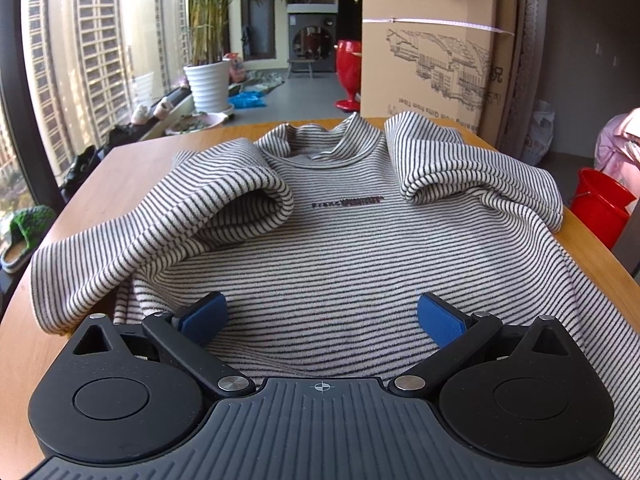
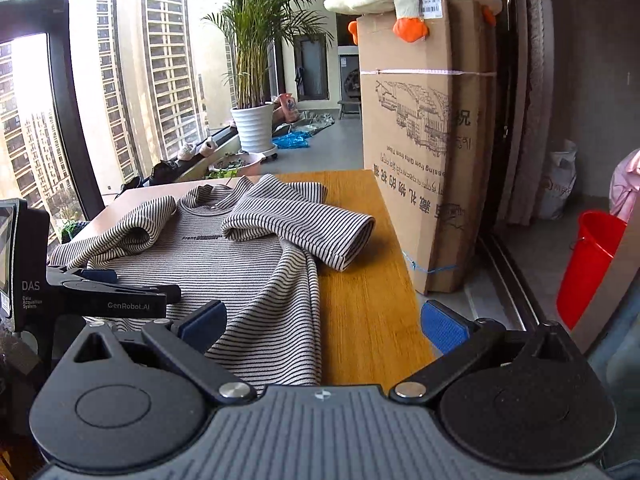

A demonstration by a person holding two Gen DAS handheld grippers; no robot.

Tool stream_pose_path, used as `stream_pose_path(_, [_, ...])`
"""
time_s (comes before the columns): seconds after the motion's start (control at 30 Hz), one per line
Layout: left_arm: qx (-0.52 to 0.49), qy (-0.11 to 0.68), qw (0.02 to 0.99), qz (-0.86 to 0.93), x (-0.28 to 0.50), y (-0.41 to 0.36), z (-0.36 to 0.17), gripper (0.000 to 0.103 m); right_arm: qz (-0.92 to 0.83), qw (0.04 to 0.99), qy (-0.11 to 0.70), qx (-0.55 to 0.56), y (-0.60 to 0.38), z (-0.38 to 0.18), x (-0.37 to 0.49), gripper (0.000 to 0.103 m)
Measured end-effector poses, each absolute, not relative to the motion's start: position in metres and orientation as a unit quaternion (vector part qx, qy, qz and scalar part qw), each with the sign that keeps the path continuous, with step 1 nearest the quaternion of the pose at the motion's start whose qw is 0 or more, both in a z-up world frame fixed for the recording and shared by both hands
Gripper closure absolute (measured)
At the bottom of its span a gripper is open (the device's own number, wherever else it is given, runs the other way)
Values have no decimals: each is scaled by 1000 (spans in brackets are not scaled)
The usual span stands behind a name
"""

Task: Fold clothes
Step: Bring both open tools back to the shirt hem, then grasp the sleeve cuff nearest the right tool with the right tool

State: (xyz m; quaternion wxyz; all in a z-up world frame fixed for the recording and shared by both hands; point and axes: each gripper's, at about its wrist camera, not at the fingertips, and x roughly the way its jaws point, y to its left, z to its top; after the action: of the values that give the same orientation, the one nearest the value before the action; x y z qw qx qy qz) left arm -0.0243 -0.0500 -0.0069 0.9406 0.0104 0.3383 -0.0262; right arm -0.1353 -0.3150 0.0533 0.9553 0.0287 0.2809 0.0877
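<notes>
My left gripper (image 1: 321, 320) wide open, hovering over hem end of striped sweater (image 1: 340, 248), grabbing nothing. My right gripper (image 2: 323, 326) also gaping, over sweater's right side and bare wooden table (image 2: 360, 280). Sweater flat, both sleeves folded in, collar at far edge.

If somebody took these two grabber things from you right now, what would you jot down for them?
Left gripper: open, holding nothing, over the lower front of the striped sweater.
Right gripper: open, holding nothing, at the sweater's right hem edge, over the wooden table.
Sweater lies face up on the table, collar far side.
Done: left sleeve and right sleeve are folded in over the chest.
Left: fold the body, probably hem up toward the collar.
</notes>
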Motion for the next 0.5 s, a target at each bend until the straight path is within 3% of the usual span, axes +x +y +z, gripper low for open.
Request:
stream_pose_path(0.3, [3, 341, 940, -23, -39, -48, -7, 0, 168, 894, 350, 222, -309, 24, -57, 0])
stream_pose_path(0.5, [-7, 347, 937, -22, -59, -41, -5, 0, 141, 895, 373, 198, -265, 1, -25, 0])
